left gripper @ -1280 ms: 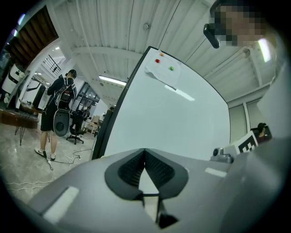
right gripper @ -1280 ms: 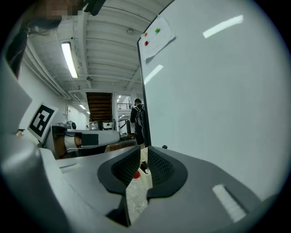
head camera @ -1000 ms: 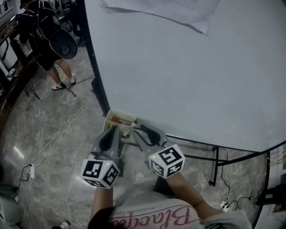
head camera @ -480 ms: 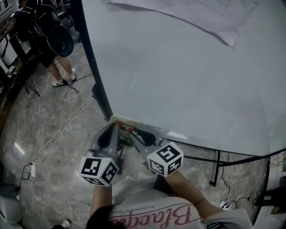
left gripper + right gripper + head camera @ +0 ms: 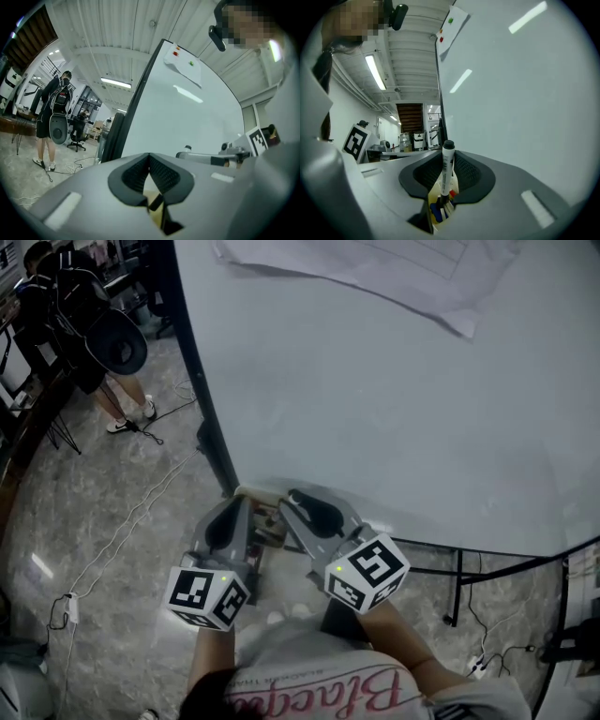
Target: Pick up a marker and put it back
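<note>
A beige marker box [image 5: 255, 494] hangs at the whiteboard's lower left edge. In the right gripper view a white marker with a black cap [image 5: 448, 168] stands upright out of the box [image 5: 437, 206], which holds blue and red markers. My right gripper [image 5: 449, 161] is closing on this marker, with its pads against the marker's sides. In the head view the right gripper [image 5: 286, 505] reaches over the box. My left gripper [image 5: 236, 510] sits just to its left, shut and empty, with the box [image 5: 154, 213] below its tips [image 5: 149, 157].
The large whiteboard [image 5: 394, 381] fills the view ahead, with a paper sheet [image 5: 375, 268] pinned at its top. Its stand legs [image 5: 455, 587] and cables [image 5: 122, 521] are on the marble floor. A person [image 5: 84, 334] stands at the far left.
The right gripper's cube has shifted slightly right, and its jaws now reach over the box. The left gripper has barely moved.
</note>
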A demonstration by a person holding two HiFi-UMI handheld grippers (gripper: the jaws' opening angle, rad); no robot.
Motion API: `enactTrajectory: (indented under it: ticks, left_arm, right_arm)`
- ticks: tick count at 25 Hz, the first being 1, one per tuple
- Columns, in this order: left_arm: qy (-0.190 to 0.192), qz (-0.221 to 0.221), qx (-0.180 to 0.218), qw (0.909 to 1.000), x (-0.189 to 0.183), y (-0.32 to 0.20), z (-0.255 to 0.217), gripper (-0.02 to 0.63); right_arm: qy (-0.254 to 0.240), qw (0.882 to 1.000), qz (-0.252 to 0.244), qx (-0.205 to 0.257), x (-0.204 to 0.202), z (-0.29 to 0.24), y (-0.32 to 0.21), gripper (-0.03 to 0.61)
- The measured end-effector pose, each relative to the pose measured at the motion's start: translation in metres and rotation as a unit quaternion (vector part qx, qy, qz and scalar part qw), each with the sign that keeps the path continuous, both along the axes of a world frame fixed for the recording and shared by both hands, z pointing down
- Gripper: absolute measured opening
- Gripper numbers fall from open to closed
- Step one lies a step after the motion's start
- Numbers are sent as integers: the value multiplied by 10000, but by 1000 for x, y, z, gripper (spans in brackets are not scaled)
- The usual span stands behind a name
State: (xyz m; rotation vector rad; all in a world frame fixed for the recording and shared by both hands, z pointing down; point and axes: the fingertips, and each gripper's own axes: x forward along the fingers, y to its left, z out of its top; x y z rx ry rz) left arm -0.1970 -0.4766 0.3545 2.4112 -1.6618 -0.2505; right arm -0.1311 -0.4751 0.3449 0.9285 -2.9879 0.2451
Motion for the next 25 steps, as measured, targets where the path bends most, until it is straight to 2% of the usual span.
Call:
enactTrajectory:
  ticks: [6,10,14,21,25]
  left_arm:
    - [-3,156,293,9995,6,3,-23,0]
    - [-19,203,407,9990,7,6,-29,-2]
    - [-140,284,478,9984,10,9,-30,-2]
    - [-95,230,520,9983,7,9,-31,-2]
    - [-95,187,462,9987,3,9,-30,-2]
  right_arm:
    - [-316,9985,34,445,6,-39,11,78]
    - [-413,9973,2,600,9,-46,19,78]
    - [-450,9974,36,561,13,-44,19,78]
    - [-463,9976,50,504,13,-40,18,78]
    - [-303,9991,41,294,6,-23,12,78]
